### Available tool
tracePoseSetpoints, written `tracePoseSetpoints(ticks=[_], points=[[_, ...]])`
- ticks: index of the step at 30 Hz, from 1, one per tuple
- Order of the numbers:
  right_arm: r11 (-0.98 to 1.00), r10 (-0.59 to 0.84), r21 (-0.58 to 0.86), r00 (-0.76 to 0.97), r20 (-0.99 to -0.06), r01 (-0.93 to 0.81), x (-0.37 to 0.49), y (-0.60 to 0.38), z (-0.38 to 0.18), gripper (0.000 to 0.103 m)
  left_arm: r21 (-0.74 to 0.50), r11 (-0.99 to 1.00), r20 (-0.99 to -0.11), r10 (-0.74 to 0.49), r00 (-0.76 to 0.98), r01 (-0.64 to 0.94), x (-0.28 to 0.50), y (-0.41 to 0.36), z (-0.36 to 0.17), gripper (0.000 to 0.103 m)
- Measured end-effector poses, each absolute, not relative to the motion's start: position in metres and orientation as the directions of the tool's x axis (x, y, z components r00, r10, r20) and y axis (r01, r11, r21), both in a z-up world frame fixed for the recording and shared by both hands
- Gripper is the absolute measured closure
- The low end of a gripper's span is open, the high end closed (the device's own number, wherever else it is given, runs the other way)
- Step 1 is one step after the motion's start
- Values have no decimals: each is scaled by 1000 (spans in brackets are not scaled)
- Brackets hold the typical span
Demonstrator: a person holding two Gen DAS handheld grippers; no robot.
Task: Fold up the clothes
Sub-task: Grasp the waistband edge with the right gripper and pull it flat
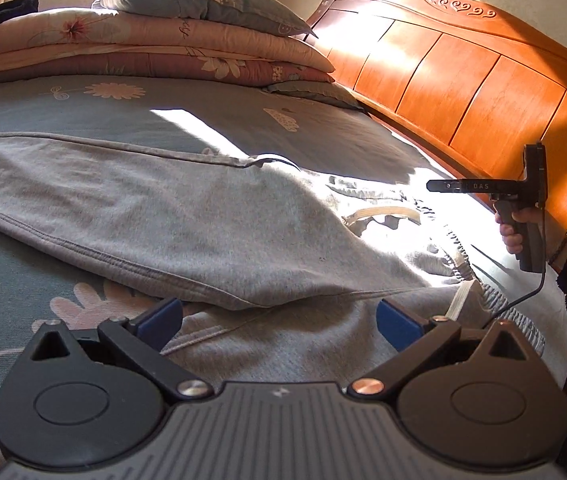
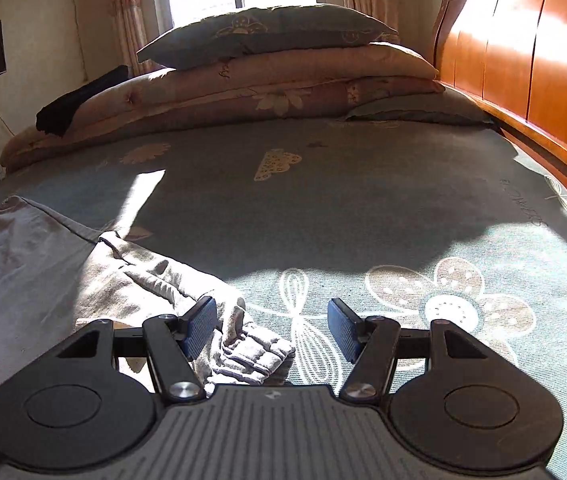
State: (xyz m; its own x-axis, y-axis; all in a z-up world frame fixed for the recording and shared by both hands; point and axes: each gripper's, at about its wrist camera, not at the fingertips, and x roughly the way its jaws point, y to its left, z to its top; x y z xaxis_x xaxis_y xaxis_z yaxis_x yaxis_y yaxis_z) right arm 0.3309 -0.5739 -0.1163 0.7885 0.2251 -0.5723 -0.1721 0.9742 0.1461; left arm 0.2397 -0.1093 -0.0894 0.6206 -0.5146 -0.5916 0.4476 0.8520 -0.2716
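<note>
Blue-grey floral bedsheet (image 2: 363, 200) fills both views; orange wooden headboard (image 1: 463, 80) runs from 1 to 3 o'clock. Stack of folded quilts topped by a grey pillow (image 2: 275, 32) at 12 o'clock.

Grey cotton sweatpants (image 1: 163, 208) lie across the sheet, legs toward 9 o'clock, elastic waistband (image 1: 387, 214) bunched near 3 o'clock in the left wrist view.

Left gripper (image 1: 279, 320): jaws wide, holding nothing, low over the grey cloth. Right gripper (image 2: 271, 330): jaws wide, empty, with a crumpled cuff (image 2: 247, 356) just beside its left pad.

Risk, as I judge it: the waistband is rumpled, so a pinch may catch only one layer and the fold would come out skewed.
</note>
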Motion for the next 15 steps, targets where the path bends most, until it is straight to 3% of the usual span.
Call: tracePoseSetpoints(ticks=[4,9,11,12,15], points=[[950,312,206,734,-604,-235,350,-580,-145,37,-248,851,-597,-511,619,463,245,-122,-93,1],[960,262,87,746,-612,-266,346,-555,-163,34,-243,848,-605,-513,609,472,251,-133,-102,1],[962,259,98,741,-620,-254,343,-549,-159,47,-239,847,-613,-511,602,475,252,-136,-106,1],[960,268,108,735,-623,-258,342,-546,-157,62,-234,847,-618,-509,600,477,252,-137,-107,1],[969,194,2,755,-626,-248,333,-527,-150,74,-210,846,-622,-502,600,490,249,-139,-108,1]])
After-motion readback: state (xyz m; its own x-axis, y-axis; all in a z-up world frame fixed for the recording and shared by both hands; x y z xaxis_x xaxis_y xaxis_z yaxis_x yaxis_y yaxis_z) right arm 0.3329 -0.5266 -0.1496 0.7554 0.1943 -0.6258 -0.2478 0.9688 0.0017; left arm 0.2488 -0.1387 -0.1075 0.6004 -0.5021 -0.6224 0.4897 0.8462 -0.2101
